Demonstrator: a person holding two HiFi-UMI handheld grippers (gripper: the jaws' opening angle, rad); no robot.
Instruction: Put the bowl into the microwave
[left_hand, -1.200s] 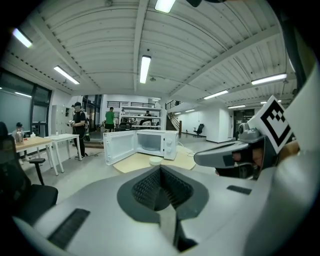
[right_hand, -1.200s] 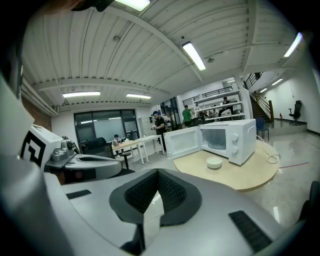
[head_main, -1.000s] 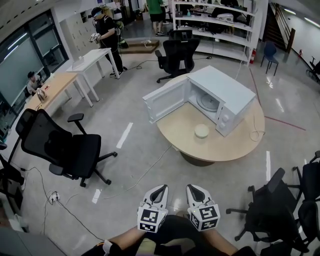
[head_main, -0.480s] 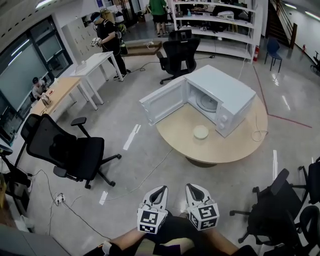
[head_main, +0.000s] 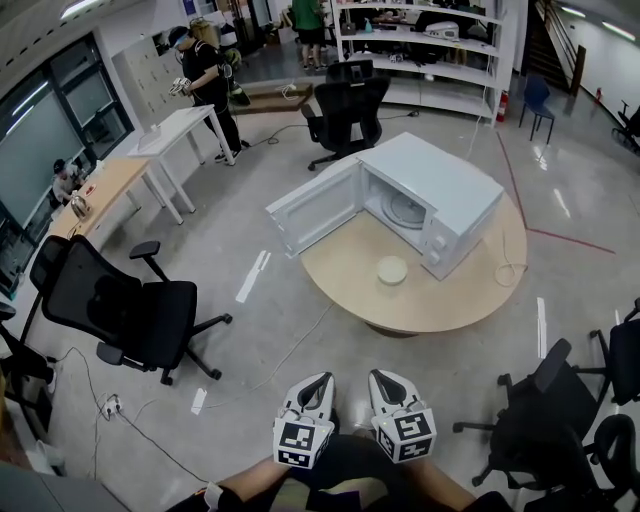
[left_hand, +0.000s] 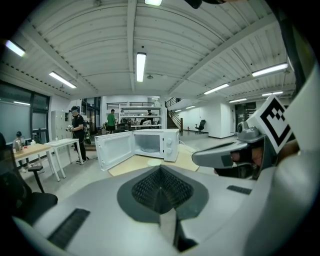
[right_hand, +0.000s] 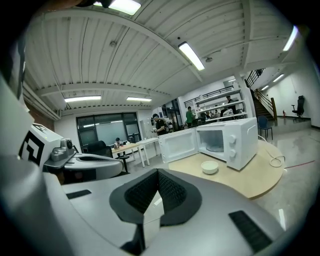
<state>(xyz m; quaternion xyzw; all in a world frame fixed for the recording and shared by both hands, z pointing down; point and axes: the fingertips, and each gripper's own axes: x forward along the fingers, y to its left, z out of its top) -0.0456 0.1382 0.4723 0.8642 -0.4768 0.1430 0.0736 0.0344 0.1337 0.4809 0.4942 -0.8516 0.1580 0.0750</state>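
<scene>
A small white bowl (head_main: 392, 270) sits on the round wooden table (head_main: 450, 300), just in front of the white microwave (head_main: 440, 195). The microwave's door (head_main: 308, 208) is swung wide open to the left, showing the turntable inside. Both grippers are held close to the body, far short of the table. My left gripper (head_main: 318, 386) and right gripper (head_main: 382, 384) are side by side, each shut with nothing between the jaws. The bowl (right_hand: 209, 167) and microwave (right_hand: 227, 141) show in the right gripper view; the left gripper view shows the microwave (left_hand: 150, 144).
A black office chair (head_main: 130, 305) stands at the left and another (head_main: 545, 415) at the right of my path. A cable (head_main: 290, 350) runs across the floor toward the table. A further chair (head_main: 350, 110) stands behind the microwave. A person (head_main: 205, 75) stands by white desks far left.
The table and microwave have shifted slightly left and down in the head view as the view moves. Both grippers stay shut in the same place near the body.
</scene>
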